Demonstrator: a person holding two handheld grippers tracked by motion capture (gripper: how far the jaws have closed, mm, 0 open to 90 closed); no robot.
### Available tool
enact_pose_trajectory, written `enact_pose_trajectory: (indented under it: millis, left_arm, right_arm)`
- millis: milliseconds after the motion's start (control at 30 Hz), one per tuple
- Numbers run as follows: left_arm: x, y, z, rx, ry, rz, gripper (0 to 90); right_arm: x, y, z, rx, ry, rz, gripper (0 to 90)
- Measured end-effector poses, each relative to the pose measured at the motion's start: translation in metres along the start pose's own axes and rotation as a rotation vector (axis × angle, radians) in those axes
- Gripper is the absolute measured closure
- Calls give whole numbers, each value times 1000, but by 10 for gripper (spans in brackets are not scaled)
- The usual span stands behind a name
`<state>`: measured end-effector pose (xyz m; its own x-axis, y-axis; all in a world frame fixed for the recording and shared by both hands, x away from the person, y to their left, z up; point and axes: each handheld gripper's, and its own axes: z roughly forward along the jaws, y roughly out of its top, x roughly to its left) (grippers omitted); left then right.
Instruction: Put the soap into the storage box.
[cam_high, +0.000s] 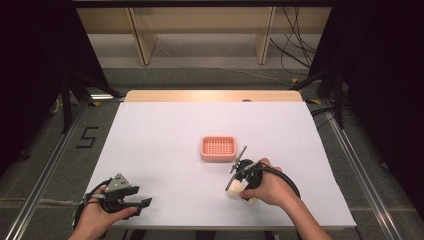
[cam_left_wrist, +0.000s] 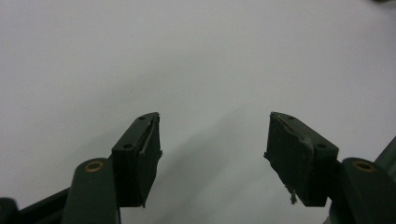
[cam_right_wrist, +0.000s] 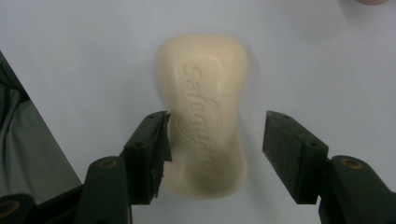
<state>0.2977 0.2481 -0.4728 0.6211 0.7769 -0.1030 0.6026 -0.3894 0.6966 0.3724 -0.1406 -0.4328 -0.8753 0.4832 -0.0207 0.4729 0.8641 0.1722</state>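
From the high view, the right tongs (cam_high: 234, 186) point down at a cream-coloured, waisted bar of soap (cam_high: 234, 190) lying on the white-covered table (cam_high: 165, 125), towards the near right part of it. A pink rectangular plastic soap dish with a slotted floor (cam_high: 218, 148) stands near the middle of the table, a little beyond the bar. The left tongs (cam_high: 142, 205) rest low at the near left edge, well apart from both.

In the left gripper view, the left tongs (cam_left_wrist: 214, 140) stand spread over bare white table, holding nothing.

In the right gripper view, the right tongs (cam_right_wrist: 215, 142) are spread astride the soap (cam_right_wrist: 205, 116), which lies flat with its embossed face up. One jaw sits at the bar's edge and the other stands clear of it. The step in hand looks like the pick-up: best to centre the tongs so both pads meet the narrow waist together, lower them close to the table, then close gently, since a smooth bar may squirt out or twist under a lopsided squeeze.
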Motion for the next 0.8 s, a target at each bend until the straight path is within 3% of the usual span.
enact_pose_trajectory:
  millis: [33, 67, 133, 467, 500, 700, 800]
  left_arm:
    - [0, 0, 0, 1, 0, 4, 346]
    - [0, 0, 0, 0, 6, 2, 346]
    - [0, 0, 0, 1, 6, 1, 345]
    - [0, 0, 0, 1, 4, 1, 345]
    - [0, 0, 0, 1, 4, 0, 345]
    - [0, 0, 0, 3, 4, 2, 345]
    - [1, 0, -1, 10, -4, 13, 345]
  right_arm:
    - [1, 1, 0, 8, 4, 11, 410]
    - [0, 2, 2, 7, 11, -11, 408]
    - [1, 3, 3, 20, 12, -1, 402]
    - [-2, 9, 10, 48, 35, -51, 390]
    - [0, 9, 10, 51, 32, -34, 390]
    - [0, 10, 14, 61, 35, -44, 394]
    - [-3, 10, 17, 61, 37, -82, 401]
